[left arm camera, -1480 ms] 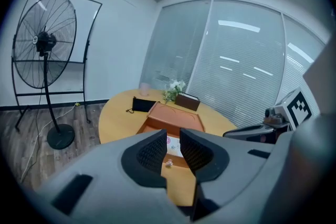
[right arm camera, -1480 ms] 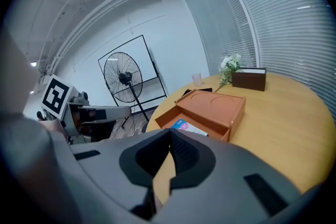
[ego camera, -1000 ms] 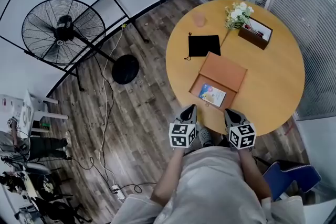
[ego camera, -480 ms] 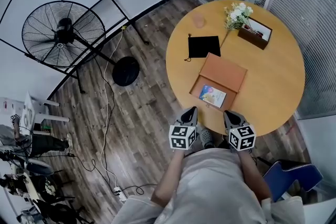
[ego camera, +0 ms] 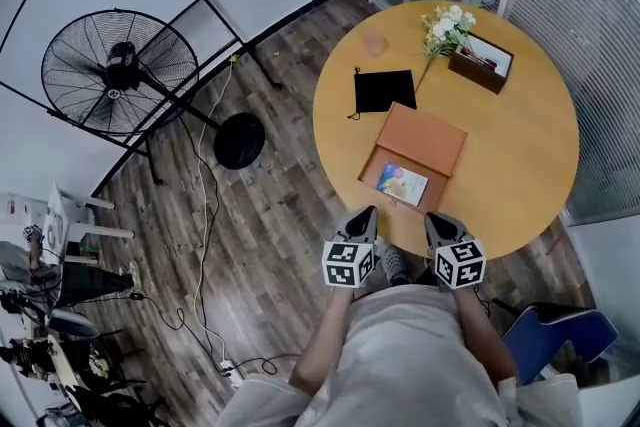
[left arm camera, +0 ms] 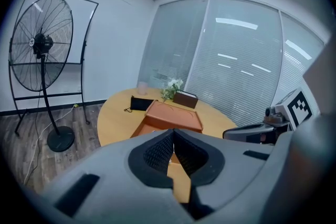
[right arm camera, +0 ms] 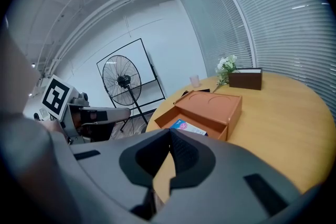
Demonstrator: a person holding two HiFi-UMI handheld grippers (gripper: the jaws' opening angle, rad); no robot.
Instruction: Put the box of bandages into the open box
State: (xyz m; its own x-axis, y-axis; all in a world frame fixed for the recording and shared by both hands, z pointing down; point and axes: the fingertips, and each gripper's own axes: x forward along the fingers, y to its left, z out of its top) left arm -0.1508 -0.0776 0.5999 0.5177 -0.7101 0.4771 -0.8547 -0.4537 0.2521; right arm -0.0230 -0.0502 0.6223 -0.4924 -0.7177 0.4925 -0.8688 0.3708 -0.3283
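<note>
Flat bandage box [ego camera: 404, 183] inside smooth orange open box [ego camera: 432, 139]; round wooden table [ego camera: 525, 130]
Left gripper [ego camera: 362, 212], right gripper [ego camera: 434, 217]: jaws closed, empty

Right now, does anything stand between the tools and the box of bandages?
Nothing visible does. The box of bandages lies uncovered in the open box, and only bare table separates it from the left tool and right tool, both shut and empty at the table's near edge.

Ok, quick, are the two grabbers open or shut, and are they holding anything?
Left gripper: jaws closed, holding nothing.
Right gripper: jaws closed, holding nothing.
</note>
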